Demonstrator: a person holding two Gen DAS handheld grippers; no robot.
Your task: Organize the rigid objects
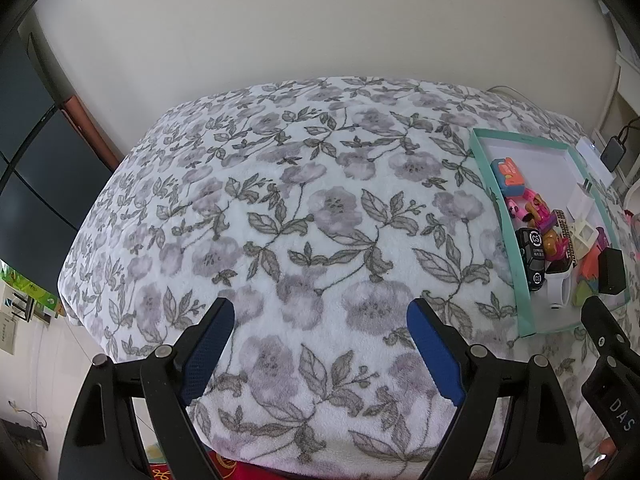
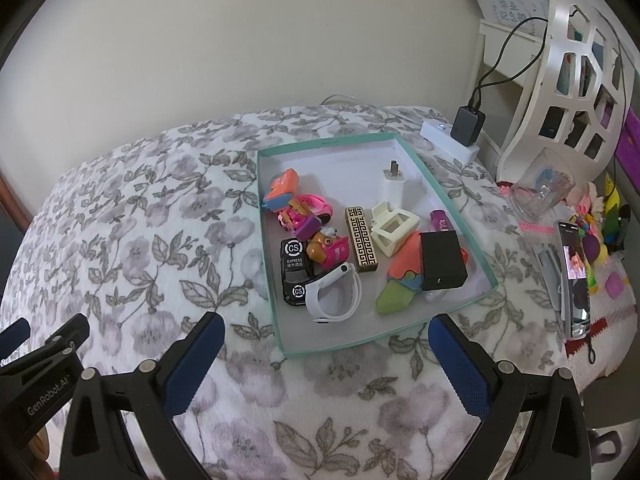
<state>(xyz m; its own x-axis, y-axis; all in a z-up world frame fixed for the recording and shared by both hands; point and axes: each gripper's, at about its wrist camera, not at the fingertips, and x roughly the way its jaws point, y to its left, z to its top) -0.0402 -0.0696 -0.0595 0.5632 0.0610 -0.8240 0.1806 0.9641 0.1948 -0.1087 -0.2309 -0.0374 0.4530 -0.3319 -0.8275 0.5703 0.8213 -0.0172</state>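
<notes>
The teal-rimmed tray (image 2: 280,332) of jumbled toys, its long axis running away toward the wall, was found straight ahead of the right gripper (image 2: 326,354) and well right of the left gripper (image 1: 320,344), both spread wide and empty above the floral blanket (image 1: 280,200).

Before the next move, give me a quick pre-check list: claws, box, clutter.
1. Left claw open, nothing held: ok.
2. Right claw open, nothing held: ok.
3. Teal-rimmed shallow cardboard box flat on the floral blanket: ok.
4. Free space in the box's far end: ok.
5. White watch band leaning on the black toy car: not ok for a clean pick.
6. Items left outside to sort: cannot tell.
</notes>
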